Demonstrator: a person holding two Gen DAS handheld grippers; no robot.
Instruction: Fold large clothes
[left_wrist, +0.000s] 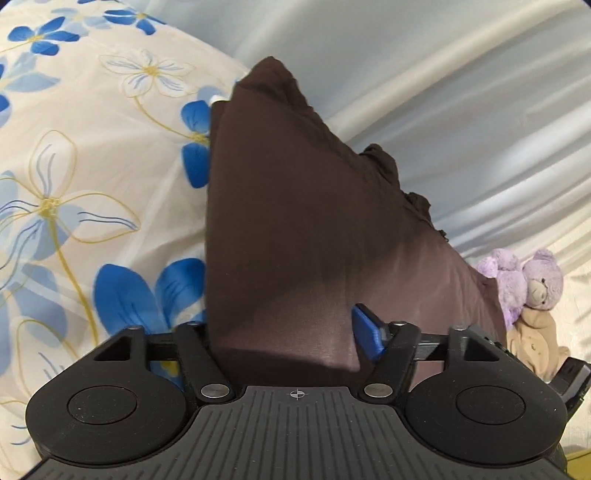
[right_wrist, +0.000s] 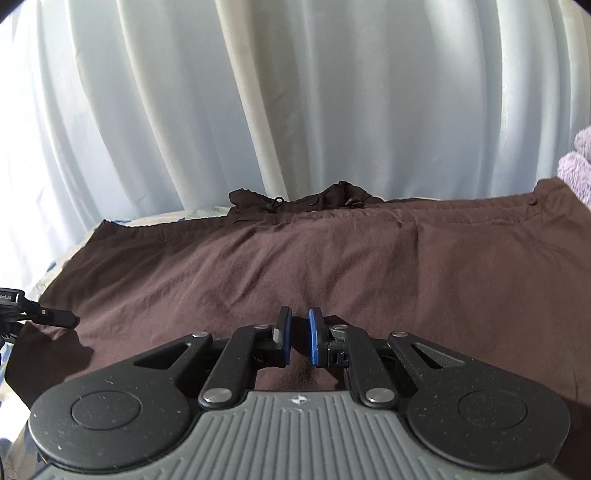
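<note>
A dark brown garment (right_wrist: 295, 258) lies spread on a bed, its cloth smooth with shallow wrinkles, and at its far edge, ahead of the right gripper (right_wrist: 297, 339), a bunched waistband with cord ends sits against the pale blue curtain (right_wrist: 295, 92). The right gripper hovers low over the near part of the cloth with its blue pads almost together and nothing visibly pinched between them. In the left wrist view, a fold of the same garment (left_wrist: 295, 221) rises from between the left gripper's (left_wrist: 284, 332) jaws, which stand partly wide; only the right-hand blue pad shows, beside the cloth, and whether they press on it cannot be told. A flowered sheet (left_wrist: 74, 184) lies to that gripper's left, and a purple plush bear (left_wrist: 535, 284) sits to its right.
</note>
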